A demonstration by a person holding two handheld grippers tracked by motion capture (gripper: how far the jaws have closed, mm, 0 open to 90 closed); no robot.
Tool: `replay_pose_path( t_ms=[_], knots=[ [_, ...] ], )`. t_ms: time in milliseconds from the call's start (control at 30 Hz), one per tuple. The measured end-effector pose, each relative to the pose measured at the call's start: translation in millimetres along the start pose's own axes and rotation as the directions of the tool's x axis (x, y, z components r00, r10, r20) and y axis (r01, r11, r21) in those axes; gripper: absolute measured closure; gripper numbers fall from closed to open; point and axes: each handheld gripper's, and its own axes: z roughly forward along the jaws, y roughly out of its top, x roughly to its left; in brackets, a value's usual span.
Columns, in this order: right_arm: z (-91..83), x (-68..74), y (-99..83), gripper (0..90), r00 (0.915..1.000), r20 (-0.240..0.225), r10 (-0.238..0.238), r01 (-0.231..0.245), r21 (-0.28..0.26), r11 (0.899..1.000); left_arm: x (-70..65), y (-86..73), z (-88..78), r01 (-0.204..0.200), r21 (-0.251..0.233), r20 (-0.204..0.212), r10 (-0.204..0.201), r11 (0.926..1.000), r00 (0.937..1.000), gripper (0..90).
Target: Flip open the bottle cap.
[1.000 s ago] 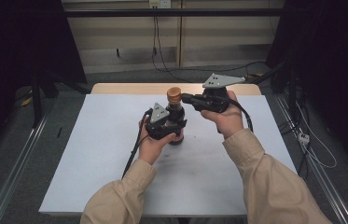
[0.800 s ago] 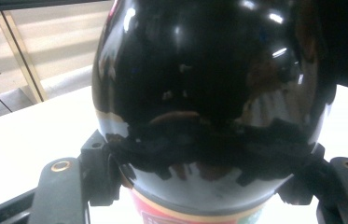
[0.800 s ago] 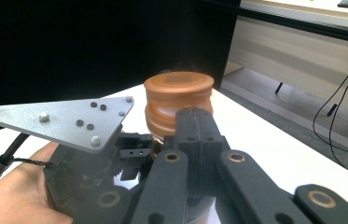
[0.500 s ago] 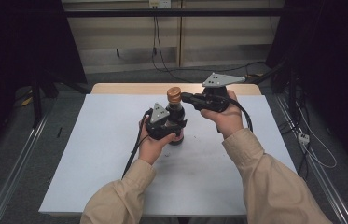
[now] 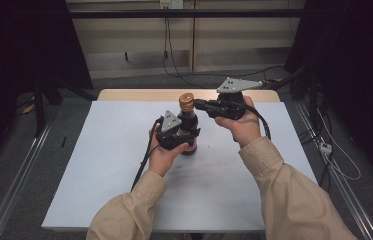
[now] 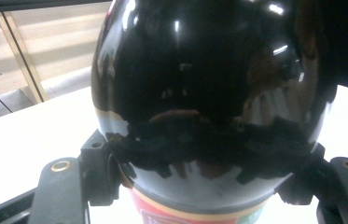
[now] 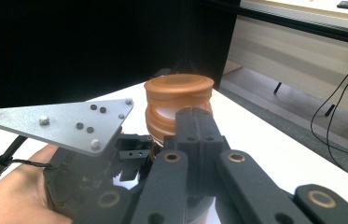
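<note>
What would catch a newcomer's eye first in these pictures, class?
A glossy black bottle with a copper-brown cap stands mid-table on the white table cover. The left gripper clamps its body, while the right gripper, jaws together, reaches the cap from the right.

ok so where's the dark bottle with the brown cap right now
In the high view the dark bottle stands near the middle of the white table, its body clamped by the left gripper, with the shut right gripper against its brown cap.
</note>
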Motion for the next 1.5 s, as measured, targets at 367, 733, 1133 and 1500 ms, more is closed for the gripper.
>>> replay_pose_path(
  t_ms=[367,733,1133,1500],
  knots=[
    [-0.1,0.3,2.0,90.0,1.0,0.002,-0.005,0.005,0.006,1.0,-0.4,0.0,0.1,0.0,0.002,0.0,0.0,1.0,1.0,30.5],
    [-0.1,0.0,4.5,90.0,0.9999,-0.003,-0.016,0.016,0.013,1.0,-0.2,0.1,0.2,-0.007,0.006,-0.002,0.007,1.0,1.0,30.5],
    [0.5,-0.6,7.3,90.0,0.9999,-0.004,-0.011,0.011,0.012,1.0,0.1,-0.4,0.6,-0.006,0.009,-0.002,0.006,0.9999,1.0,30.4],
    [1.4,-1.8,7.5,90.0,1.0,-0.008,-0.003,0.003,0.006,1.0,0.3,-0.7,0.9,-0.016,0.014,-0.008,0.016,0.9998,0.9998,30.3]
  ],
)
